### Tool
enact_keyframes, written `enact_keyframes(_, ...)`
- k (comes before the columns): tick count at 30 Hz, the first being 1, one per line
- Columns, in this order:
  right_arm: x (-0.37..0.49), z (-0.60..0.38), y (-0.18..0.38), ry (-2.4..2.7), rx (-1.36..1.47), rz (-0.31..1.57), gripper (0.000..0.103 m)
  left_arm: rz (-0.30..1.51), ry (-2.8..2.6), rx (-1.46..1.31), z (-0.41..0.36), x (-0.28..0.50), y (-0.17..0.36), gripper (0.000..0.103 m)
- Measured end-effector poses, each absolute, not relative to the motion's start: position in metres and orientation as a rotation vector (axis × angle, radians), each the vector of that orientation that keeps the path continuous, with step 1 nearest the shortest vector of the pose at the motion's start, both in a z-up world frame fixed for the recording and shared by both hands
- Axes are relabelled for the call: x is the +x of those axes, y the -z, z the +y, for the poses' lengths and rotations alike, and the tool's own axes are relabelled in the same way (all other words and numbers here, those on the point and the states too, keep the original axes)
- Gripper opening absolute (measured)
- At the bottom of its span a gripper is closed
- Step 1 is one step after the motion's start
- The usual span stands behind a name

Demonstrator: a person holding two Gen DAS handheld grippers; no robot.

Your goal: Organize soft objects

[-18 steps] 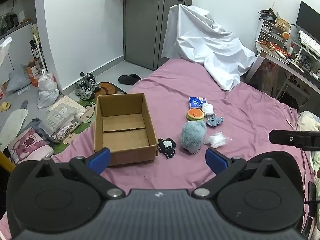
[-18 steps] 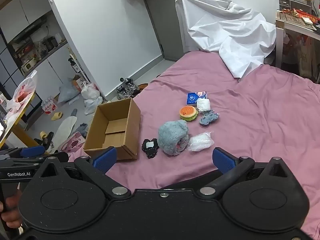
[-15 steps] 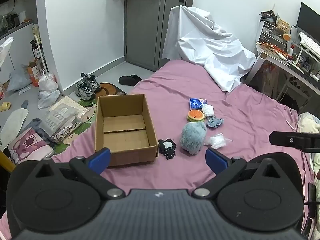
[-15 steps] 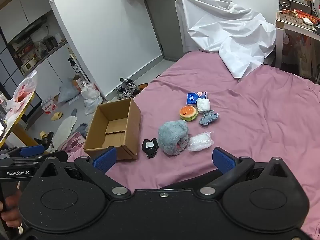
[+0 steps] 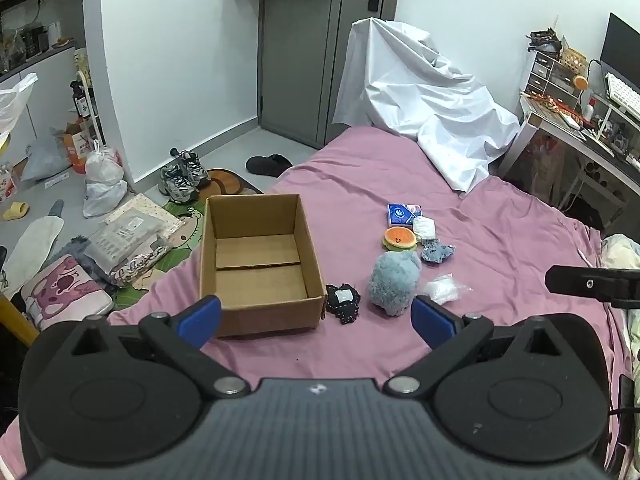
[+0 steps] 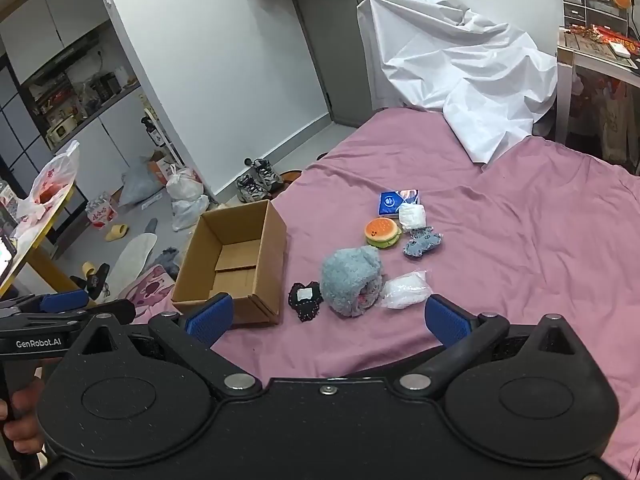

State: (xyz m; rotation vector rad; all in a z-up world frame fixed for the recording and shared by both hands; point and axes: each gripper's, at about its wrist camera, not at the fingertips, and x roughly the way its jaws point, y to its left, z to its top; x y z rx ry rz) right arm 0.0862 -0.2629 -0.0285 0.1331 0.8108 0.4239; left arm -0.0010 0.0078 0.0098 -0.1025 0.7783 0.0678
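Pink-sheeted bed [image 5: 500, 240], wide and rumpled, carrying everything of the task. White sheet [image 5: 424, 108] draped over something tall at the far end of the bed, spilling down onto the pink cover. Open cardboard box [image 5: 256, 264] on the near left part of the bed, close to its edge, flaps folded flat inside, nothing in it. Left tongs [image 5: 316, 316] hovering low over the near bed, blue pads spread wide apart, gripping nothing; box front corner just beyond the left pad. Right tongs [image 6: 326, 316] likewise held above the near bed, pads wide apart, nothing between them. Fluffy blue-grey plush [image 5: 394, 284] lying to the right of the box, apart from it, its open side facing the right wrist view. Black crocheted piece [image 5: 342, 298] with a white patch between box and plush, just beside both. Clear plastic bag of white stuffing [image 5: 442, 288] touching or nearly touching the plush on its right side. Further back, a tight cluster: burger-shaped squishy [image 5: 398, 237], blue tissue pack [image 5: 402, 214] behind it, small white roll [image 5: 425, 227] just beside both, small blue-grey fabric toy [image 5: 438, 250] to the right of the burger.
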Motion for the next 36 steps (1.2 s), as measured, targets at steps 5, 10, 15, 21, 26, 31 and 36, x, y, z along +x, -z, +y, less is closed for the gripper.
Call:
enact_keyframes(5,0.088,-0.261,0.026,-0.427,0.126,0.810,0.103,0.775,-0.068,-0.103,0.009,-0.002,-0.011,0.101)
enact_keyframes(10,0.087,-0.257,0.024,-0.426,0.115,0.807,0.103,0.774,-0.070,-0.109,0.012,-0.002,-0.014,0.101)
enact_keyframes(15,0.087,-0.257,0.024,-0.428,0.116,0.805,0.103,0.771,-0.071,-0.117,0.017,-0.004,-0.016,0.101)
enact_keyframes(21,0.085,-0.255,0.024,-0.427,0.110,0.798,0.103,0.766,-0.075,-0.119,0.019,-0.006,-0.016,0.101)
enact_keyframes(26,0.083,-0.254,0.024,-0.425,0.106,0.795,0.103,0.766,-0.075,-0.120,0.020,-0.005,-0.016,0.101)
enact_keyframes(31,0.082,-0.253,0.025,-0.425,0.104,0.793,0.103,0.763,-0.077,-0.119,0.019,-0.008,-0.014,0.101)
enact_keyframes(36,0.083,-0.253,0.024,-0.425,0.104,0.795,0.103,0.760,-0.078,-0.118,0.020,-0.008,-0.015,0.101)
